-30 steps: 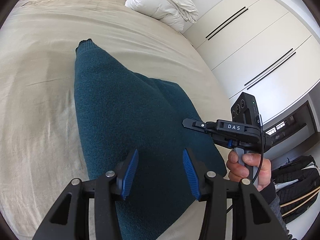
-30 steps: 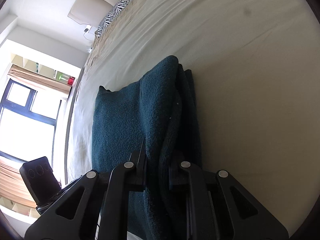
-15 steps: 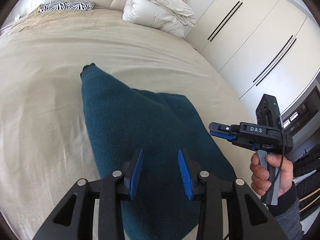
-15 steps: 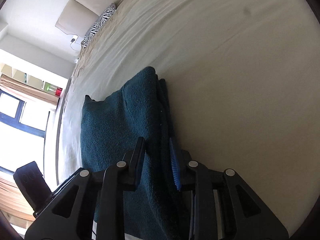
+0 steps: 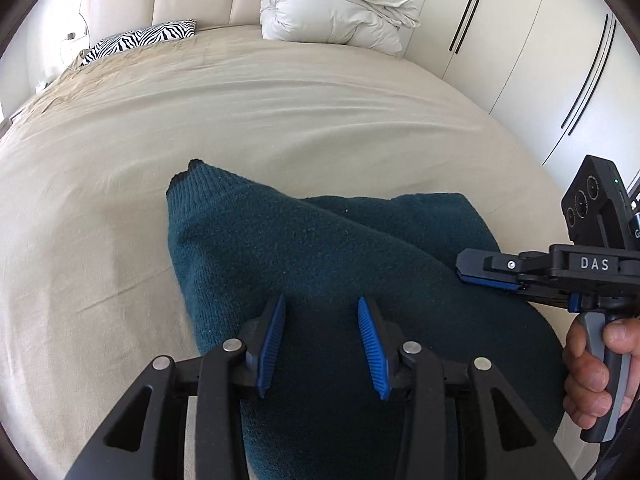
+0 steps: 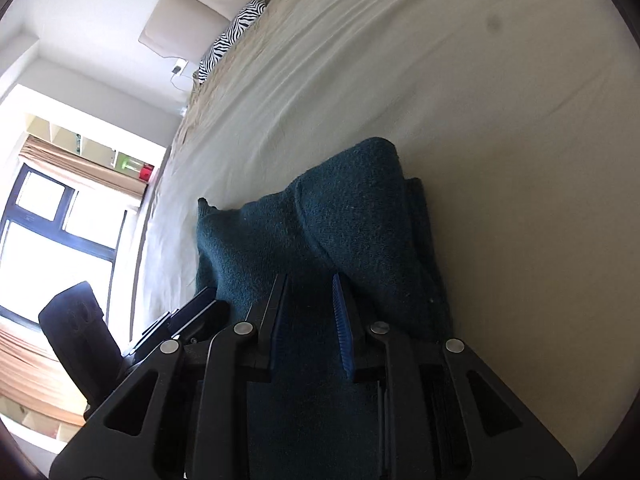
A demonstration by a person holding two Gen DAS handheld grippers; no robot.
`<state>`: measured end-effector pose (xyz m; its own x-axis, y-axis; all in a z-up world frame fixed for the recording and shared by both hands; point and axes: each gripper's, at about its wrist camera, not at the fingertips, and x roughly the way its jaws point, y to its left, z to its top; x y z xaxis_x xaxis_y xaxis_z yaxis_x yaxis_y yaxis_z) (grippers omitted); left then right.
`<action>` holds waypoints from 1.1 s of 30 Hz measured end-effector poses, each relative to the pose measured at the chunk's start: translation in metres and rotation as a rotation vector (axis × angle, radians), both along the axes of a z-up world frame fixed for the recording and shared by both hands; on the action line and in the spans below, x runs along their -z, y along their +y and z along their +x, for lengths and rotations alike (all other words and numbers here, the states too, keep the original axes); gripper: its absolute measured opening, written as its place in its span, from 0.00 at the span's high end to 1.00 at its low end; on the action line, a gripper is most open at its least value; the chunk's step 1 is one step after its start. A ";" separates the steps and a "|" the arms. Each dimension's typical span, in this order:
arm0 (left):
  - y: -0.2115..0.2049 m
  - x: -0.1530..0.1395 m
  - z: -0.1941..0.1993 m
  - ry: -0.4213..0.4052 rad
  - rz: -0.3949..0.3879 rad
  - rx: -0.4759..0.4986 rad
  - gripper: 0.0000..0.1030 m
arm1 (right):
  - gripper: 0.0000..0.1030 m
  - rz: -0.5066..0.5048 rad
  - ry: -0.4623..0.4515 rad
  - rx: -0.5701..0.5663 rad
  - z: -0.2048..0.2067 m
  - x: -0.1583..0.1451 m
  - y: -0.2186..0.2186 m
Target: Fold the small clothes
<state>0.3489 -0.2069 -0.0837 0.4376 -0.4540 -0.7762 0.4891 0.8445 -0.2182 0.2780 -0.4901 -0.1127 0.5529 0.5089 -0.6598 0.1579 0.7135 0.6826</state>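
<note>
dark teal knitted garment (image 5: 320, 256), folded into a thick bundle, lies on the beige bedsheet (image 5: 280, 120) near the foot of the bed; one narrow end points toward the headboard, layered fold edges visible along its side in the right wrist view (image 6: 420, 240). left gripper (image 5: 322, 312): black frame, blue ribbed pads (image 5: 370, 344), poised above the near part of the garment; jaws partly open, a clear gap between pads, nothing clamped, cloth visible below the gap. its jaws narrowed within the last second, then barely changed. right gripper (image 6: 308, 292): jaws narrowly apart, over the garment's near edge; it released the fold and its jaws have just been closing a little again; pads do not press on cloth, nothing between them. in the left wrist view the right gripper (image 5: 466, 270) sits at the garment's right edge, held by a hand (image 5: 596, 376) on a grey handle. background: folded white duvet (image 5: 336, 8) and zebra-print pillow (image 5: 140, 40) at the headboard, white wardrobe doors (image 5: 540, 40) on the right.
</note>
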 end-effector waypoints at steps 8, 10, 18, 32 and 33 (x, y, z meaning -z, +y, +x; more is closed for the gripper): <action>0.041 -0.034 -0.071 -0.079 -0.108 -0.033 0.60 | 0.77 -0.074 -0.051 -0.061 -0.080 -0.039 0.011; 0.032 -0.019 -0.084 -0.070 -0.057 0.002 0.60 | 0.77 -0.092 -0.021 -0.090 -0.095 -0.027 0.018; 0.040 -0.037 -0.101 -0.135 -0.090 -0.018 0.46 | 0.75 -0.086 -0.096 -0.027 -0.132 -0.039 0.000; 0.077 0.023 -0.027 0.311 -0.243 -0.119 0.24 | 0.36 -0.029 0.107 -0.077 -0.061 0.001 -0.026; 0.072 0.024 -0.024 0.316 -0.240 -0.115 0.23 | 0.40 -0.033 0.116 -0.083 -0.054 0.004 -0.025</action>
